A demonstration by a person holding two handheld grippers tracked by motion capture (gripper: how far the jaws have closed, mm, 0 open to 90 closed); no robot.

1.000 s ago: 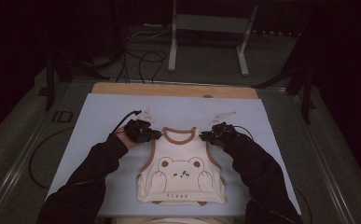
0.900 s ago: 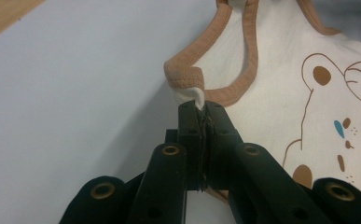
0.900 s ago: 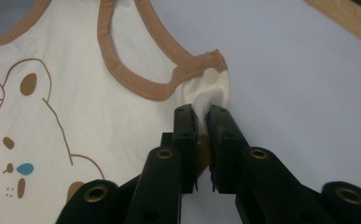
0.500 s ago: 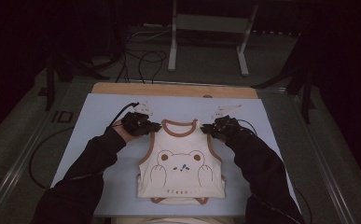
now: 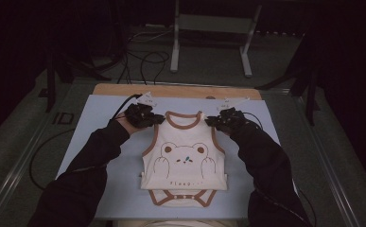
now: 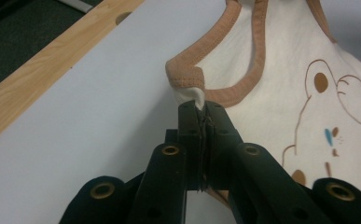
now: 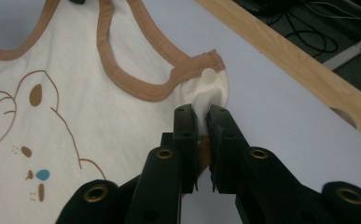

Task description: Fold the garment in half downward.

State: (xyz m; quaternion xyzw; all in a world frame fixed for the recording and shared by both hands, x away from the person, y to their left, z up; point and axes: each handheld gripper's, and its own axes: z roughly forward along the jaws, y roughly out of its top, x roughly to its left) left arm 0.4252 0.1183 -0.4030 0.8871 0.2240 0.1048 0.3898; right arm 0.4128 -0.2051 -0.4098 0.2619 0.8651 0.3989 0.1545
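**Bodysuit pinched at both shoulders over the pale blue mat**

Nearest to us in the high view, two dark sleeves (image 5: 91,165) come in from the bottom edge and spread outward toward the far half of the table. Between them we find the cream bodysuit (image 5: 184,161), lying front-up on the pale blue mat (image 5: 100,109). Its brown-trimmed crotch flap points toward the person, a bear print sits on the chest, and the neck opening faces the far side.

At the garment's shoulders we record both tools engaged. The left gripper (image 6: 201,109) has its jaws pressed together on a small tuft of cream cloth just under the brown shoulder binding, which curls up above the jaw tips in the left gripper view. The right gripper (image 7: 201,114) has its jaws nearly closed on a bunched fold of cream cloth at the other shoulder tab, where a pale snap button (image 7: 208,74) shows just above the tips. Each shoulder is lifted and puckered at the grip; the body of the garment rests on the mat.

Beyond the grippers, we note bare mat, then the light wooden edge (image 5: 176,91) of the table. Farther still, black cables (image 5: 145,59) lie on the dark floor around the legs of a grey metal stand (image 5: 209,42).
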